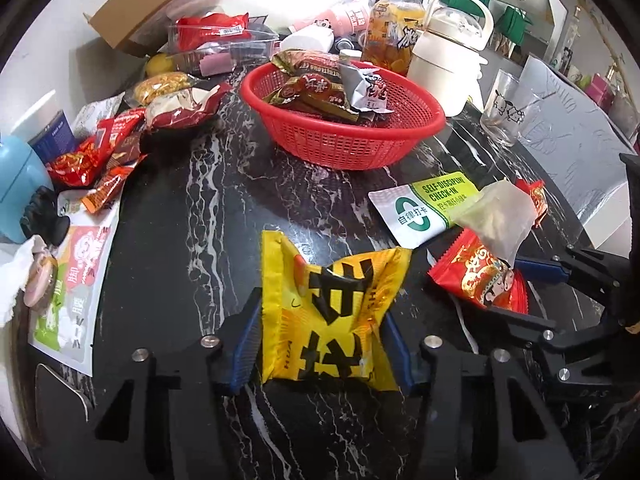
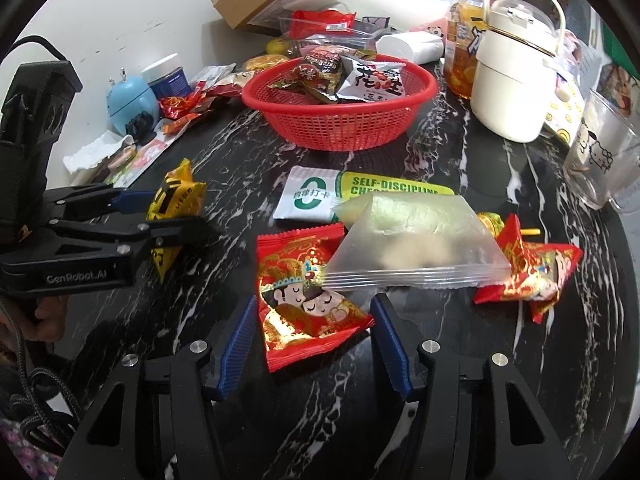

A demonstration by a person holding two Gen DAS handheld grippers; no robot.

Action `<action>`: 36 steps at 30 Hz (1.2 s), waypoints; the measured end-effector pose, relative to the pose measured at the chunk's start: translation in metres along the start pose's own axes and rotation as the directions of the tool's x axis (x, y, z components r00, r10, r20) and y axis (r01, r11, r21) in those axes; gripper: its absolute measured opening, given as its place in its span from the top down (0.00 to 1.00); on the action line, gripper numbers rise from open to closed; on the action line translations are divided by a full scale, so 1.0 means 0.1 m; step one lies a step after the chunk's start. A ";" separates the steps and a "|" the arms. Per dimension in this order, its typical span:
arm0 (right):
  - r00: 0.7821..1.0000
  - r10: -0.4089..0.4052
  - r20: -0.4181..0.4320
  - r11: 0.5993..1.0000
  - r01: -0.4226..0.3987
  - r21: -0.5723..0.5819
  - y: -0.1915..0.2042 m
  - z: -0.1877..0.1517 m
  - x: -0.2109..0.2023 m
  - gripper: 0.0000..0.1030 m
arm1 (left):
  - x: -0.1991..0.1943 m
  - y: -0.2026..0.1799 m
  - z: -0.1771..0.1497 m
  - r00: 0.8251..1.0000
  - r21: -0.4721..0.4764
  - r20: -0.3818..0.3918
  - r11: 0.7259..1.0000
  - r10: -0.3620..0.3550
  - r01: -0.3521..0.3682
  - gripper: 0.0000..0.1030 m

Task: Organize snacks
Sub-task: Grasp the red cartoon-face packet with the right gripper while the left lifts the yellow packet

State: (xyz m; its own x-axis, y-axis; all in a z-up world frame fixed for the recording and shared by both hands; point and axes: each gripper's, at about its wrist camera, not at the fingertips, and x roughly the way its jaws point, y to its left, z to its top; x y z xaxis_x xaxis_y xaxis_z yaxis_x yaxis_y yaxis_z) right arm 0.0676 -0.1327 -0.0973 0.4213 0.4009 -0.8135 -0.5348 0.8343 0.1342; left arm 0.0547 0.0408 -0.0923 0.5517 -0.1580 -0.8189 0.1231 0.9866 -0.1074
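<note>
A yellow snack packet [image 1: 328, 312] with black characters lies on the black marble table [image 1: 180, 240]. My left gripper [image 1: 320, 314] is shut on it, the blue pads [image 1: 242, 352] pinching its crumpled sides; the right wrist view shows the same grip [image 2: 176, 210]. A red packet [image 2: 304, 304] with cartoon faces lies between the fingers of my right gripper [image 2: 316, 304], which is open, with a gap at each pad. A clear zip bag [image 2: 408, 240] overlaps the red packet's far corner. Further back stands a red basket [image 1: 348, 148] holding several wrapped snacks.
A green and white sachet [image 2: 308, 196] lies before the basket [image 2: 336, 132]. Another red packet [image 2: 532, 272] sits at the right. A white kettle [image 2: 512, 92] and a glass [image 2: 600, 160] stand at the back right. Loose snacks [image 1: 120, 148] pile along the left wall.
</note>
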 end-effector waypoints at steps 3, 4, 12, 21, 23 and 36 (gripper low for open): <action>1.000 0.002 -0.001 1.000 -0.002 0.013 -0.01 -0.05 -0.04 0.44 | -0.02 -0.05 0.00 1.000 0.010 -0.011 1.000 -0.015 0.015 0.52; 1.000 0.003 -0.002 1.000 -0.003 0.019 -0.02 -0.07 -0.05 0.44 | -0.02 -0.07 -0.01 1.000 0.010 -0.017 1.000 -0.025 0.025 0.52; 1.000 -0.006 -0.018 0.998 0.007 0.067 -0.07 -0.28 -0.22 0.44 | -0.10 -0.34 -0.13 0.993 0.043 -0.069 0.994 -0.096 0.099 0.52; 0.998 0.045 -0.054 0.991 -0.038 0.126 -0.11 -0.50 -0.41 0.43 | -0.18 -0.52 -0.26 0.984 0.068 -0.112 0.987 -0.137 0.145 0.52; 0.998 0.047 -0.048 0.992 -0.041 0.122 -0.09 -0.51 -0.43 0.43 | -0.18 -0.53 -0.26 0.985 0.074 -0.111 0.987 -0.132 0.141 0.52; 0.998 -0.004 -0.063 1.000 0.005 0.013 0.03 -0.34 -0.26 0.33 | -0.13 -0.49 -0.27 0.985 0.057 -0.115 0.989 -0.132 0.139 0.51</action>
State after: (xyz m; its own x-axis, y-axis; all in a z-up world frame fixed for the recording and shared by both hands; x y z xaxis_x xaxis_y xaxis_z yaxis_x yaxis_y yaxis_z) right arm 0.0297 -0.1538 -0.0948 0.3767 0.3726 -0.8481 -0.5233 0.8410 0.1371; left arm 0.0188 -0.0046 -0.0914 0.4321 -0.2809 -0.8570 0.2459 0.9510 -0.1877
